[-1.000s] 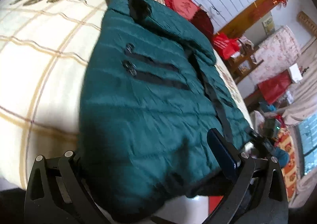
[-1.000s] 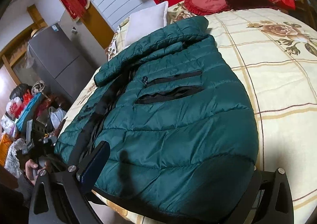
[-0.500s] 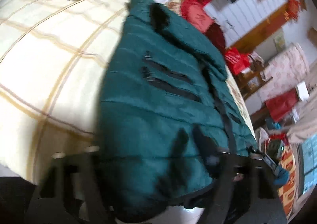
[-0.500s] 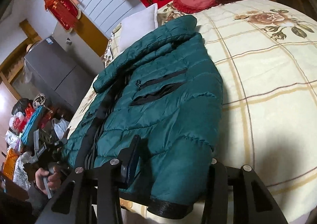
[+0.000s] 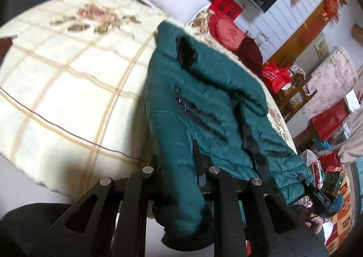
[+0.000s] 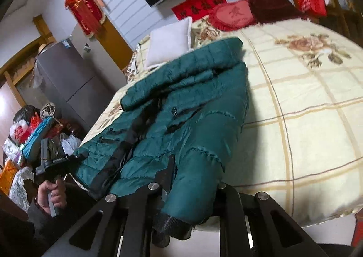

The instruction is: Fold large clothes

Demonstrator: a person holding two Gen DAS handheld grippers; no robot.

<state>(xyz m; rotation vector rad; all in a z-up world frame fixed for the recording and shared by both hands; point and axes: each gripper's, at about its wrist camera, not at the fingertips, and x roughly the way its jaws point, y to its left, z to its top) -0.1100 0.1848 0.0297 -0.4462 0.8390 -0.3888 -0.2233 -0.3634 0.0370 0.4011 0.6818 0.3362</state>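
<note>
A dark green quilted jacket (image 5: 204,102) lies front up on the bed, collar far, hem at the near edge. My left gripper (image 5: 175,157) has one hem corner bunched between its fingers; its jaws are closing and the pads press the fabric, which hangs lifted off the bed. My right gripper (image 6: 195,173) is shut on the other hem corner of the jacket (image 6: 192,102), whose black ribbed edge (image 6: 172,223) droops below the fingers. A hand (image 6: 50,193) holds the left gripper (image 6: 56,161) at the right wrist view's left side.
The bed (image 5: 68,98) has a cream checked cover with rose prints. A white pillow (image 6: 170,41) and a red heart cushion (image 6: 233,15) sit at its head. A grey fridge (image 6: 63,80) and piled bags (image 6: 27,134) stand beside the bed. Red bags (image 5: 276,77) crowd shelves beyond.
Both grippers went from open around the jacket's hem to shut on its corners. Both then rose and pulled back, lifting the hem off the bed and gathering the jacket narrower.
</note>
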